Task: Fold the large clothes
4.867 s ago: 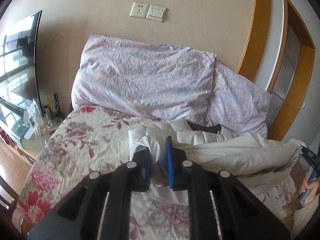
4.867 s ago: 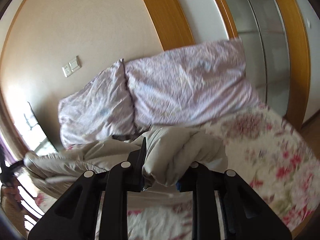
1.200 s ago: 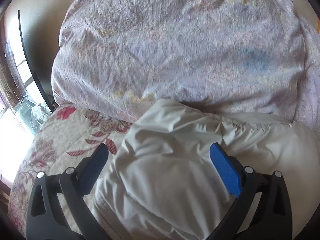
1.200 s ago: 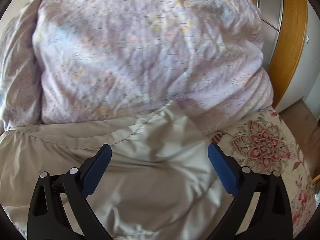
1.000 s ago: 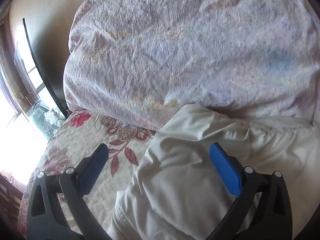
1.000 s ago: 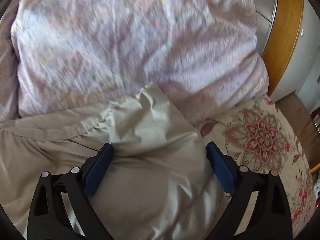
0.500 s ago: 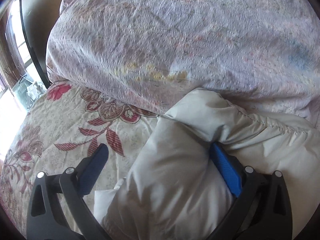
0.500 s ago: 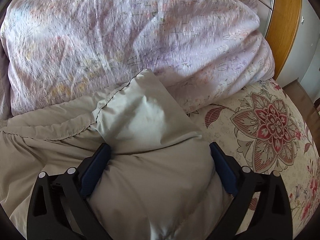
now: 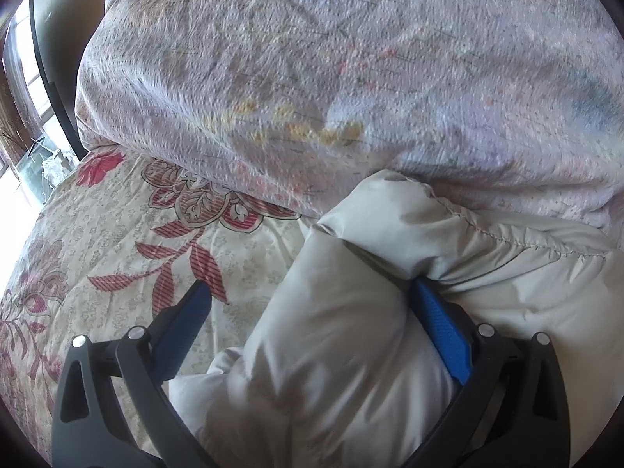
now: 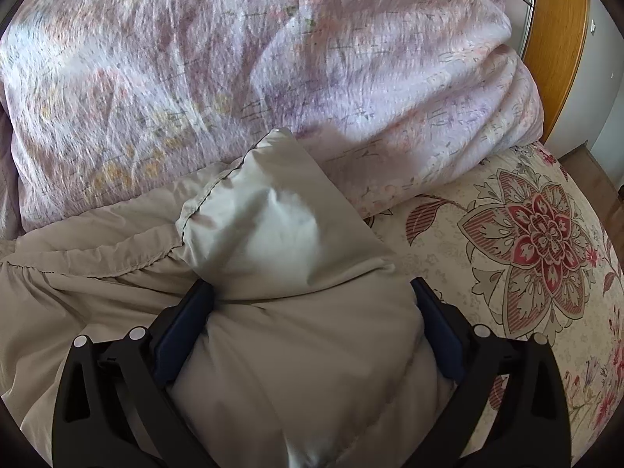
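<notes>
In the left wrist view, the left gripper stands spread wide at the bottom of the frame, with a puffy fold of the beige padded jacket bulging between its blue pads. A red-flowered bedspread fills the left, a lilac pillow the top. The right wrist view shows the right gripper equally spread, straddling the jacket's other corner, and alone shows a wooden door frame at upper right.

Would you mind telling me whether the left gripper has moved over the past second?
Yes. The left gripper has pushed forward toward the quilt, sinking into the beige jacket.
</notes>
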`<state>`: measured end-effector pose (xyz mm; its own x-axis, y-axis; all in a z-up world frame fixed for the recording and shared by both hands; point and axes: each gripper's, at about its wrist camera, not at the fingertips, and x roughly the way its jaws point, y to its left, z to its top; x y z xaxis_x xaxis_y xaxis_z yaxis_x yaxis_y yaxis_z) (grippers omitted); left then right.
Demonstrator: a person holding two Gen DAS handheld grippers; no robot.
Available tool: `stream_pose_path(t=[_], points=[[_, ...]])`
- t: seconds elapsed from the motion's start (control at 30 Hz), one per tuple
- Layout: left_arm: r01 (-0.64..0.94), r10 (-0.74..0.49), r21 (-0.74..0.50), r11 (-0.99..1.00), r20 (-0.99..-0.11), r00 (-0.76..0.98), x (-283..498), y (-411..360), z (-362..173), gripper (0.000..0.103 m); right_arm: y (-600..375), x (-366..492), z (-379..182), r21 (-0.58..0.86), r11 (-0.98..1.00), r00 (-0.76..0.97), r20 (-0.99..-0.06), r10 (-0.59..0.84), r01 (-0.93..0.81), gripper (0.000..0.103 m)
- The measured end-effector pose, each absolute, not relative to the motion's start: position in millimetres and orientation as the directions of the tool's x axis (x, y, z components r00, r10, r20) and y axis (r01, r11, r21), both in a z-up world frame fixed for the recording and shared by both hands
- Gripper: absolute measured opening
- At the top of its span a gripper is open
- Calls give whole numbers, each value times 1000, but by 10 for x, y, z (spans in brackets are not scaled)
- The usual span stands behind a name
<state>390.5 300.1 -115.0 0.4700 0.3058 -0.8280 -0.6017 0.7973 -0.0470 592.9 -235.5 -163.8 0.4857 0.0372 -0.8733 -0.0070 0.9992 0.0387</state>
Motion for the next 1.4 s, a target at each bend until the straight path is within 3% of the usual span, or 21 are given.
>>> stream_pose_path(t=[0.4,0.57,0.73,0.9,1.03,1.1,1.27,1.4], points=[[-599,256,-104,794,-836,485,3929,3159,-1268,101,-2192,5981,-1715,-32,999,491,-871,-30,3,102],[-628,289,-88,773,-833,472,3712,3146,-1139,101,-2137,5802,-1589,-18,999,529,-848,-41,49,102],[-558,186,-200,806,-808,559,3106,3077,-799,99,-2450,5351,-1365,187,977,497,-860,114,100,102],[-484,104,-295,824,-761,640,2319,2933,-426,99,-2659,4668,-1014,271,955,485,-856,180,124,101],[-453,90,-300,839,-745,661,1778,2750,-354,99,-2810,4203,-895,361,921,479,-841,253,148,101],[-455,59,-334,826,-751,657,1667,2689,-395,99,-2936,4155,-942,423,889,452,-837,310,173,96],[-464,-27,-412,784,-770,638,1591,2515,-632,81,-3010,4062,-1218,552,800,385,-809,445,236,83],[-496,-63,-468,732,-770,635,1689,2504,-833,73,-3030,4053,-1390,644,713,384,-755,532,278,81]])
